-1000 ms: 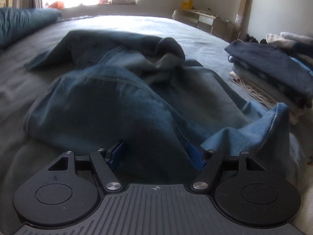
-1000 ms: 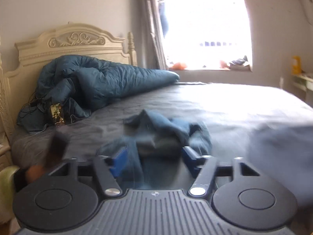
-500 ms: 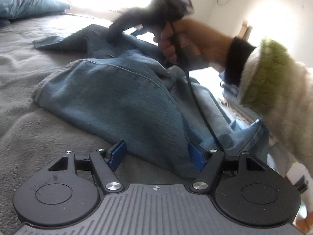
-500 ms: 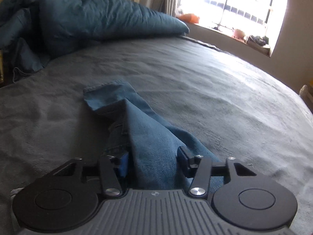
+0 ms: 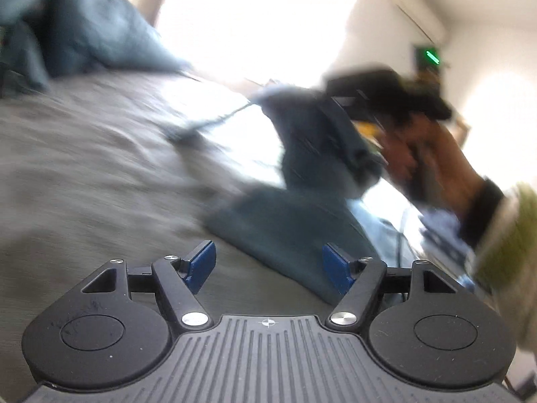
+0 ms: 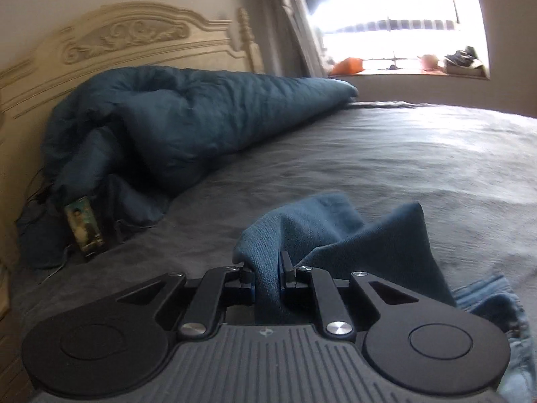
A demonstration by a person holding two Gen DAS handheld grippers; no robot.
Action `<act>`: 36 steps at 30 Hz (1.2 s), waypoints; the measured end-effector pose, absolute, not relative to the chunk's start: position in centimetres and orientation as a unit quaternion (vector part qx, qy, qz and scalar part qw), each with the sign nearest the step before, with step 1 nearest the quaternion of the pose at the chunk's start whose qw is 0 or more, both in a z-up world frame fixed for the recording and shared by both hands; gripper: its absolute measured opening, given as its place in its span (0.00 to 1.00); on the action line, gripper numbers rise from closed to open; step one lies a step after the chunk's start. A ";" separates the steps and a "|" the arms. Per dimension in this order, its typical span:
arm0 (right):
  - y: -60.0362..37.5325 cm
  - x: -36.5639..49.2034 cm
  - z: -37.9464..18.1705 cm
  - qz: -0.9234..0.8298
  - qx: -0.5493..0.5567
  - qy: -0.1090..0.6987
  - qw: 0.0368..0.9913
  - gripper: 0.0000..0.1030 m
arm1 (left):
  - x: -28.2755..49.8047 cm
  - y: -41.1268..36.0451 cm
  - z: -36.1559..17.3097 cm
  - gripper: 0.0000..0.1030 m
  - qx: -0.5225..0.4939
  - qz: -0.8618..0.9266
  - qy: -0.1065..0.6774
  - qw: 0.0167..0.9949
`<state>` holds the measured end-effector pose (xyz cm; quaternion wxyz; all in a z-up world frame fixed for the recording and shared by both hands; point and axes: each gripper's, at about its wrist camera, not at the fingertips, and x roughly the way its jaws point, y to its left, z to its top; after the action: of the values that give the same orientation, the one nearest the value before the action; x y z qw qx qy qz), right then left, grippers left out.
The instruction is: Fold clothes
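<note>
Blue jeans (image 5: 288, 235) lie on the grey bed (image 5: 84, 174); the left wrist view is blurred by motion. My left gripper (image 5: 268, 263) is open and empty, with the near edge of the jeans between its blue pads. My right gripper (image 6: 266, 273) is shut on a fold of the jeans (image 6: 339, 235) and holds it above the bed (image 6: 386, 154). In the left wrist view that gripper (image 5: 379, 95) lifts part of the jeans off the bed at upper right.
A rolled teal duvet (image 6: 188, 124) lies against the cream headboard (image 6: 124, 37), with a small picture card (image 6: 84, 228) beside it. A bright window (image 6: 396, 23) with clutter on its sill is beyond the bed.
My right gripper has closed on the jeans and raised a fold off the bed. My left gripper has swung left and stays open.
</note>
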<state>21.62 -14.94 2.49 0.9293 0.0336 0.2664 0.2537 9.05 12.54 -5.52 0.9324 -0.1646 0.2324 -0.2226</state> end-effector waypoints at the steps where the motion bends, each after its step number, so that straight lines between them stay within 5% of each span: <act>1: -13.4 20.3 2.2 0.265 0.015 0.264 0.927 0.14 | 8.5 13.8 -5.1 0.69 -0.166 -0.201 0.226 0.938; 7: -4.1 11.5 -3.8 0.293 -0.147 0.240 0.914 0.17 | 6.9 18.4 -3.6 0.71 -0.176 -0.121 0.225 0.951; 19: -9.2 -0.5 -5.1 0.450 -0.145 0.240 0.848 0.15 | 8.7 14.0 -0.8 0.71 -0.138 -0.178 0.222 0.949; 25: -15.0 -6.6 -3.7 0.480 -0.128 0.268 0.825 0.14 | 11.0 8.8 -1.0 0.79 -0.099 -0.244 0.249 0.932; 31: -23.0 -2.9 2.4 0.367 0.031 0.216 0.904 0.16 | 11.0 6.2 -4.7 0.79 -0.036 -0.240 0.325 0.914; 36: -21.7 6.1 3.0 0.336 0.097 0.267 0.898 0.16 | 9.2 7.4 -7.1 0.79 -0.055 -0.195 0.376 0.904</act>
<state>6.13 -21.69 3.00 0.8979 0.0972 0.2671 0.3361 9.24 7.38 -7.09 0.9041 -0.0552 0.3759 -0.1954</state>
